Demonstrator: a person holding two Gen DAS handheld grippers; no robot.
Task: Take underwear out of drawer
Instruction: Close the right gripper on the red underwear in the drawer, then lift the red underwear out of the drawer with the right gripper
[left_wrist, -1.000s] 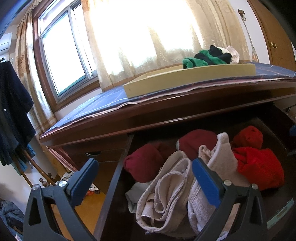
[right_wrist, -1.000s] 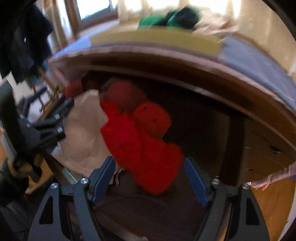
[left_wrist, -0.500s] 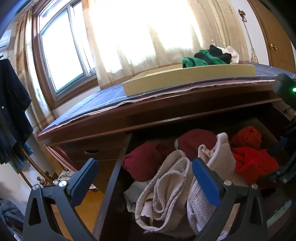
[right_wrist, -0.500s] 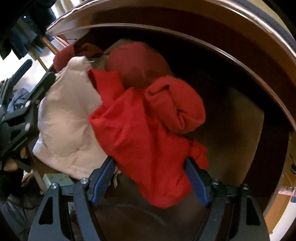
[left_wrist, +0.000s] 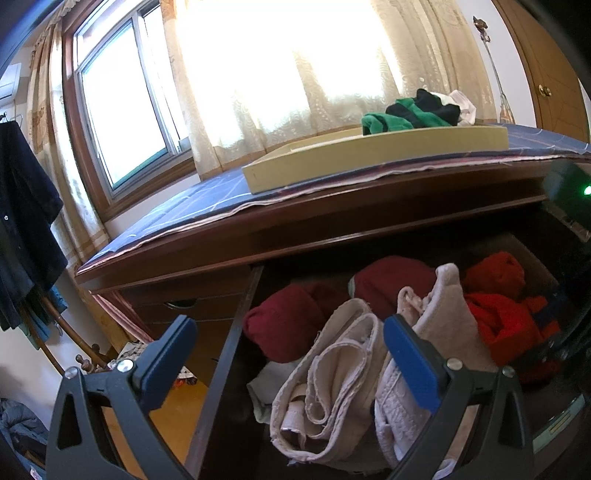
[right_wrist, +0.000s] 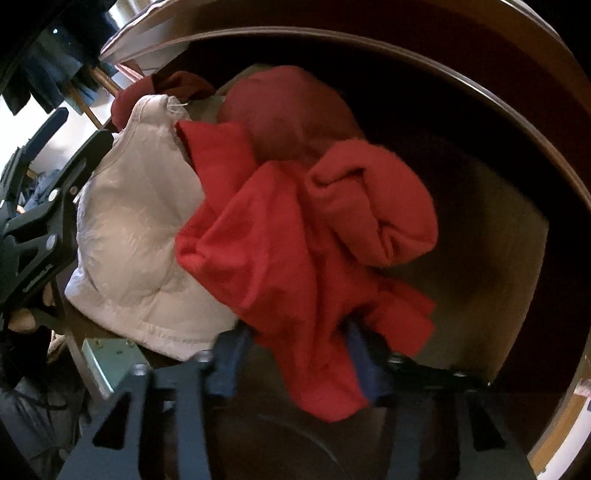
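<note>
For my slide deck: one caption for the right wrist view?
Right gripper, jaws just closing, pinches bright red underwear in the open drawer, beside a cream garment.

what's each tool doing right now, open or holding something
left tool: open, empty.
right tool: just closed on the red underwear.

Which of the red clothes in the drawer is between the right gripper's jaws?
The bright red underwear lying loose at the front; the jaws have just been closing on it. The rolled red bundle lies behind, untouched.
</note>
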